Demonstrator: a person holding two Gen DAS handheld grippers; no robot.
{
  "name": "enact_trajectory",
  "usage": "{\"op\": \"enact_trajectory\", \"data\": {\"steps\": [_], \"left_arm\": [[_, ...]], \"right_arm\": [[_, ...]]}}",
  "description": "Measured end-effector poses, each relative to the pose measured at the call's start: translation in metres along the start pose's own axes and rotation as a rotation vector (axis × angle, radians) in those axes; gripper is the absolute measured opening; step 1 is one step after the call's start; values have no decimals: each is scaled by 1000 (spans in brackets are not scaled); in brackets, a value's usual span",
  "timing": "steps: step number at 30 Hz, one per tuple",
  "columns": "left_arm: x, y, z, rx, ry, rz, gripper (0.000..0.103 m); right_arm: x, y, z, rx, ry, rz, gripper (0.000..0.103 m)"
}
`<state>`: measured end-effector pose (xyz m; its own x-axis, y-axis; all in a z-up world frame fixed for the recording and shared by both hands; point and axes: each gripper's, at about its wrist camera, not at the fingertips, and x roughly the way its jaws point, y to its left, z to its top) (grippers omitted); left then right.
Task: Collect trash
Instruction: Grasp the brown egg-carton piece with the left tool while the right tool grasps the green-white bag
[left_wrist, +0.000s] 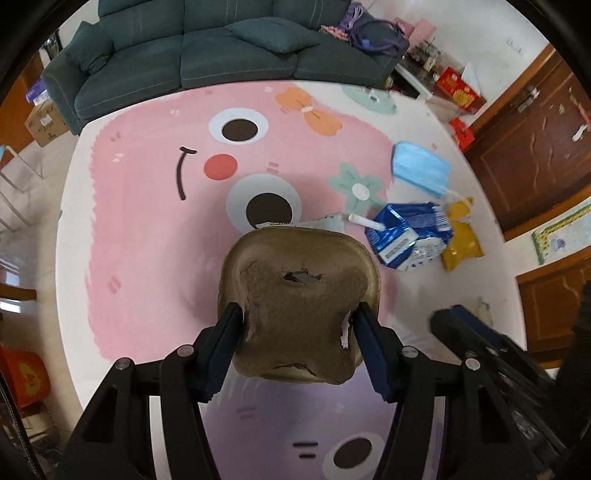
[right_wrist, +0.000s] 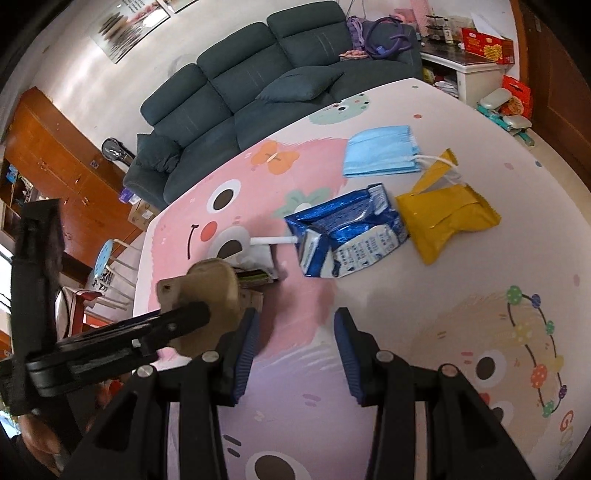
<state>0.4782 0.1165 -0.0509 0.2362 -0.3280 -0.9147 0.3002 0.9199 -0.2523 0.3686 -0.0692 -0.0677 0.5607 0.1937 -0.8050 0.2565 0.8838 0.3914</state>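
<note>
My left gripper (left_wrist: 297, 317) is shut on a brown moulded-pulp tray piece (left_wrist: 299, 258), its pads pressing the two sides. The same piece (right_wrist: 214, 280) shows at the left of the right wrist view, just above the mat. My right gripper (right_wrist: 295, 325) stands open over the mat with nothing between its fingers. Ahead lie a crumpled blue foil wrapper (right_wrist: 347, 236), a yellow packet (right_wrist: 447, 221), a blue face mask (right_wrist: 380, 151), a white stick (right_wrist: 273, 240) and a white paper wrapper (right_wrist: 258, 258) partly hidden behind the pulp piece.
The trash lies on a table covered by a pink cartoon mat (left_wrist: 147, 221). A dark green sofa (left_wrist: 184, 55) stands beyond the far edge. A stool (right_wrist: 107, 254) and wooden cabinets (right_wrist: 55, 155) are at the left, and red boxes (left_wrist: 460, 90) at the far right.
</note>
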Motion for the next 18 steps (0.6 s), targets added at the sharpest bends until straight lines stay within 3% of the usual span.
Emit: {"op": "enact_trajectory", "data": {"steps": [5, 11, 18], "left_arm": [[-31, 20, -14, -35, -31, -21, 60], [-51, 53, -29, -72, -45, 17, 60], [-56, 84, -37, -132, -47, 28, 60]], "right_arm": [[8, 8, 0, -17, 16, 23, 42], [21, 28, 2, -52, 34, 58, 42], [33, 67, 2, -200, 50, 107, 42]]}}
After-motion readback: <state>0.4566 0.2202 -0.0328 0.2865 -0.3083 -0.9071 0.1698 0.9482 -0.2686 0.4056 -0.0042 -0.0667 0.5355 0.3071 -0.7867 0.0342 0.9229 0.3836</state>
